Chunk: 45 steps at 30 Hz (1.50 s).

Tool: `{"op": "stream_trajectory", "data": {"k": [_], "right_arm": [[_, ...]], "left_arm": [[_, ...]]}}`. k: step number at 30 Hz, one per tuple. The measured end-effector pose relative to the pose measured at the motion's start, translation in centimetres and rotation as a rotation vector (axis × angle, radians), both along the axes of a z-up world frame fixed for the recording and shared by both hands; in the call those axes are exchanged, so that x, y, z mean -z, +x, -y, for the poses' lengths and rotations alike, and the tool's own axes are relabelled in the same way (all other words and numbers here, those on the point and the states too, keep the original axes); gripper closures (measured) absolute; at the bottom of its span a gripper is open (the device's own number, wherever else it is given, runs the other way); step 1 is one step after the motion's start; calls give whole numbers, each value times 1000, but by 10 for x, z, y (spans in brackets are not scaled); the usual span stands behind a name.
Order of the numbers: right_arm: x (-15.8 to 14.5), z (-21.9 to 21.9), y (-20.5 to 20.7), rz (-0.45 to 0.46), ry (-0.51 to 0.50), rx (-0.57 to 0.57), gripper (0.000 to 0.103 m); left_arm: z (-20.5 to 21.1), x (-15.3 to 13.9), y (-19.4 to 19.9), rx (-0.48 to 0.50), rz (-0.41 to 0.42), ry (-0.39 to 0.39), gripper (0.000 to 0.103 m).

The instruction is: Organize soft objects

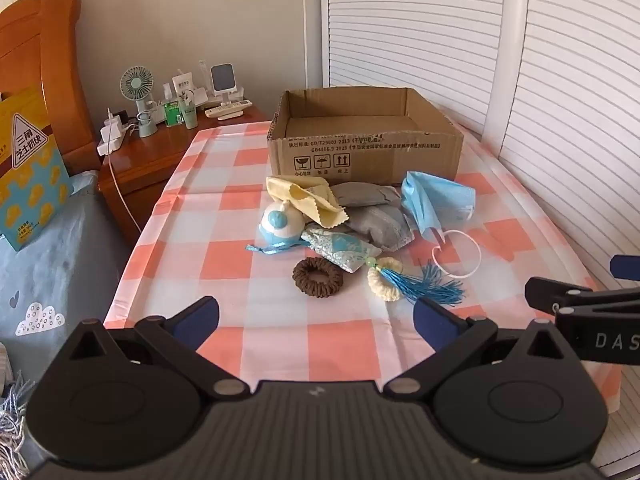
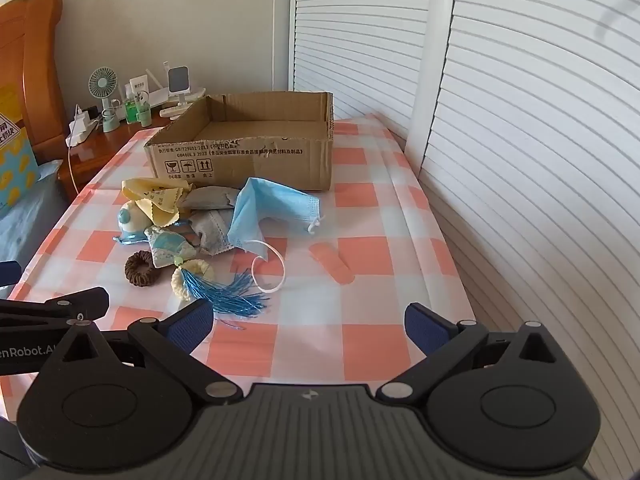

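- Soft objects lie heaped on the checked cloth of the bench point(image 1: 280, 344), just in front of an open cardboard box point(image 1: 366, 148) with nothing visible inside.
- At the heap's far side, a yellow cloth point(image 1: 306, 198) drapes over a white-and-blue plush ball point(image 1: 280, 224), beside two grey pouches point(image 1: 376, 216).
- A blue face mask point(image 1: 434, 200) leans on the pouches' right side, its white ear loop point(image 1: 460, 256) trailing on the cloth.
- Nearer the camera sit a patterned sachet point(image 1: 340, 250), a brown scrunchie point(image 1: 317, 278) and a cream ring with a blue tassel point(image 1: 416, 286).
- An adhesive plaster point(image 2: 332, 262) lies apart to the right of the heap.
- Left claw point(image 1: 316, 320) hovers short of the heap, jaws spread wide, holding nothing.
- Right claw point(image 2: 308, 322) hovers alongside it, likewise wide apart and empty.
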State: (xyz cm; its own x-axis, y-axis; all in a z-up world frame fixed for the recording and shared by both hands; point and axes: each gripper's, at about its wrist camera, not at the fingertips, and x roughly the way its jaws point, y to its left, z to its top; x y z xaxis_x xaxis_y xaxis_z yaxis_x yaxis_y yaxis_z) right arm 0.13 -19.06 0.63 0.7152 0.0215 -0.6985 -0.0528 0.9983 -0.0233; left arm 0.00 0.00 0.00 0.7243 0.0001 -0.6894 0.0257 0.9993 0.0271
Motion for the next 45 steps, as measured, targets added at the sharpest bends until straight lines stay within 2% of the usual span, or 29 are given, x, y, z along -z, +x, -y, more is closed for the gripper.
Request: {"op": "stream_trajectory", "data": {"k": [10,15,45], "right_arm": [[1,-2,2,3,0,-8,0],[2,-2,2,0,-9,-7,0],[-1,1,8,6,1,-14,0]], "left_arm": [[9,4,0,-19,4,7,0],[-1,1,0,-5,0,-13,0],[3,1,10,7,-3,-10,1]]}}
